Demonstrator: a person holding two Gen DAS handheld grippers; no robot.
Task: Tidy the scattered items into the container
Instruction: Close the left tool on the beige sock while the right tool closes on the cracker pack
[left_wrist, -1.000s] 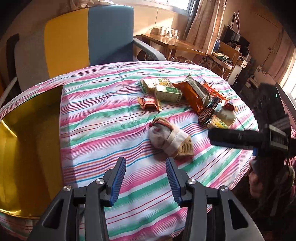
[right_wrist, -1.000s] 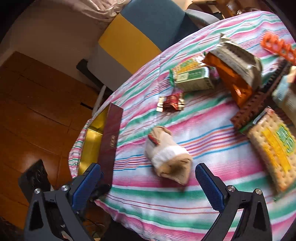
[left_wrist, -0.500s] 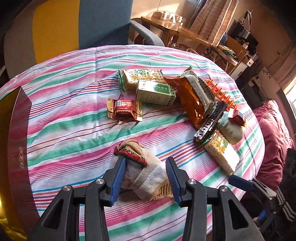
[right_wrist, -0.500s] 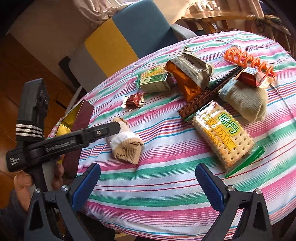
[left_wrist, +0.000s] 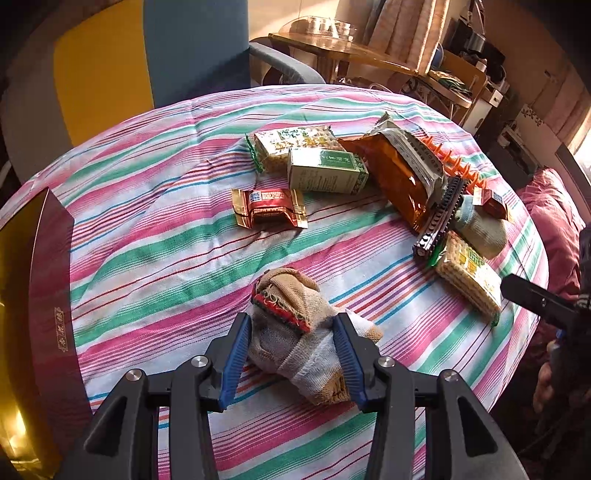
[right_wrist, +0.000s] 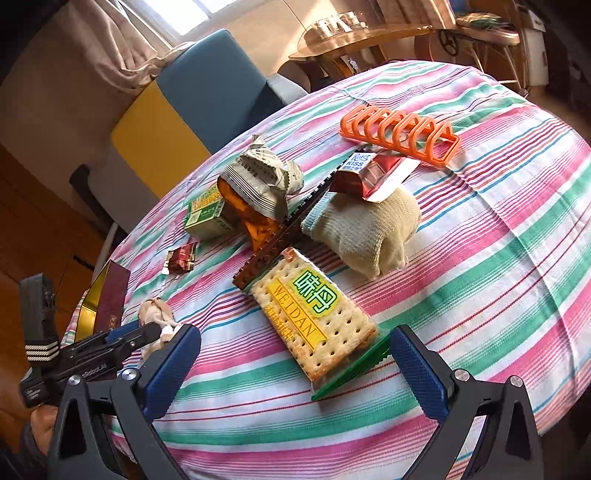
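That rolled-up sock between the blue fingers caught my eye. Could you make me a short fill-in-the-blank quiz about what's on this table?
1. The left gripper has its fingers on either side of the rolled ____.
2. The right gripper hovers with its jaws ____ above the cracker packet.
3. The comb-like rack at the far side of the table is coloured ____.
4. The small red chocolate wrapper rests on top of a pale ____.

Missing words: sock; open; orange; sock
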